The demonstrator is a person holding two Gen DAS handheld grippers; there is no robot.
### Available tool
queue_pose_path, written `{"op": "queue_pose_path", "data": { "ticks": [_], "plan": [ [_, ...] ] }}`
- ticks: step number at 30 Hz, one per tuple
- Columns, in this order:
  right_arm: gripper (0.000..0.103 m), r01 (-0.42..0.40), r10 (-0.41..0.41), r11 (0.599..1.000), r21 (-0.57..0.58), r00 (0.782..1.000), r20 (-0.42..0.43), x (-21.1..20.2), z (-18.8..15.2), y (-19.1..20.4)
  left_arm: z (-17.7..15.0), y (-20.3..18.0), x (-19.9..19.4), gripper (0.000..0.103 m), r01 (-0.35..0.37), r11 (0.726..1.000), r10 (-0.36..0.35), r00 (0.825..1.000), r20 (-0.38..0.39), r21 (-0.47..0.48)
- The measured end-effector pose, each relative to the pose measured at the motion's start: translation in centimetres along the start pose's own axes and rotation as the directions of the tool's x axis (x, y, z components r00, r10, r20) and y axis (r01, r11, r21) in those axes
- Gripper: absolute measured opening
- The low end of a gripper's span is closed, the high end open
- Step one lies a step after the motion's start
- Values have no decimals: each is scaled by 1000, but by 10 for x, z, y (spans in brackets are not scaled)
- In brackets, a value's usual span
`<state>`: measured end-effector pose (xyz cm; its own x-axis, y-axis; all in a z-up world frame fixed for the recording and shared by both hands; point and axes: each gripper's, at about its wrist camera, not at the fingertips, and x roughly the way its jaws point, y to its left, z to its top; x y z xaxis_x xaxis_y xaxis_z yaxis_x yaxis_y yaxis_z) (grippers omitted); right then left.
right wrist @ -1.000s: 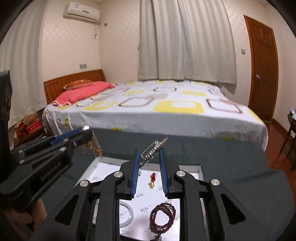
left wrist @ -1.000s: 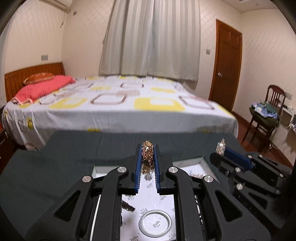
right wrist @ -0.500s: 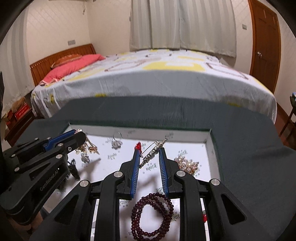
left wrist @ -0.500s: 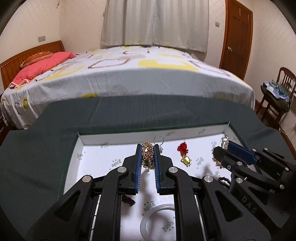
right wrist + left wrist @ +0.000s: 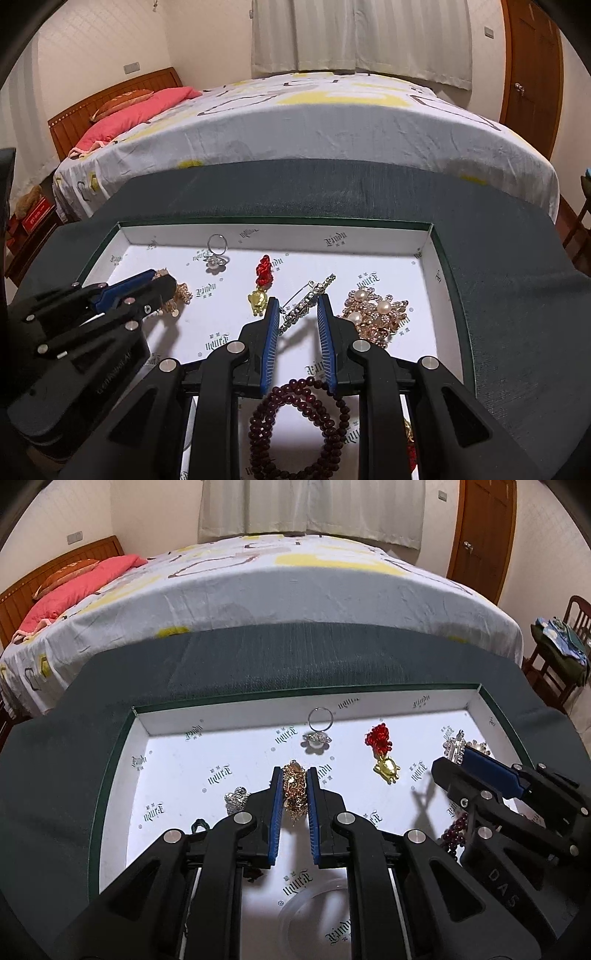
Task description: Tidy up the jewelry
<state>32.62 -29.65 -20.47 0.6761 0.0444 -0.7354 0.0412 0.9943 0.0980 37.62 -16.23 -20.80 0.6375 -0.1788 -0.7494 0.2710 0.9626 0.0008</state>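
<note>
A white-lined tray (image 5: 236,716) with a green rim sits on a dark green cloth. My left gripper (image 5: 294,777) is shut on a gold chain piece (image 5: 294,792) and holds it low over the tray's middle. My right gripper (image 5: 295,308) is shut on a silver brooch pin (image 5: 308,301), which lies slantwise between its pads over the tray (image 5: 369,240). In the left wrist view the right gripper (image 5: 456,755) stands at the right with the silver pin at its tip. In the right wrist view the left gripper (image 5: 162,286) stands at the left with gold at its tip.
In the tray lie a silver ring (image 5: 318,727), a red and gold charm (image 5: 263,286), a pearl and gold brooch (image 5: 373,310), a dark red bead bracelet (image 5: 299,424), a small silver piece (image 5: 236,799) and a clear round lid (image 5: 317,919). A bed (image 5: 295,587) stands behind.
Both grippers have tipped down and come lower over the tray, each still holding its piece. The tray's contents now fill the views.
</note>
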Motion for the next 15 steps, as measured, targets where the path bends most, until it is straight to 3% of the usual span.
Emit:
{"op": "queue_pose_path", "data": {
  "ticks": [4, 7, 15],
  "plan": [
    [26, 1, -1, 1000, 6, 1000, -6, 2, 1, -1, 0, 0, -2, 29, -7, 1000, 7, 1000, 7, -1],
    [47, 9, -9, 1000, 8, 1000, 12, -2, 2, 0, -1, 0, -3, 33, -13, 1000, 13, 1000, 12, -2],
    [48, 13, -14, 1000, 18, 1000, 25, -7, 2, -4, 0, 6, -9, 56, -33, 999, 34, 999, 32, -34]
  ]
}}
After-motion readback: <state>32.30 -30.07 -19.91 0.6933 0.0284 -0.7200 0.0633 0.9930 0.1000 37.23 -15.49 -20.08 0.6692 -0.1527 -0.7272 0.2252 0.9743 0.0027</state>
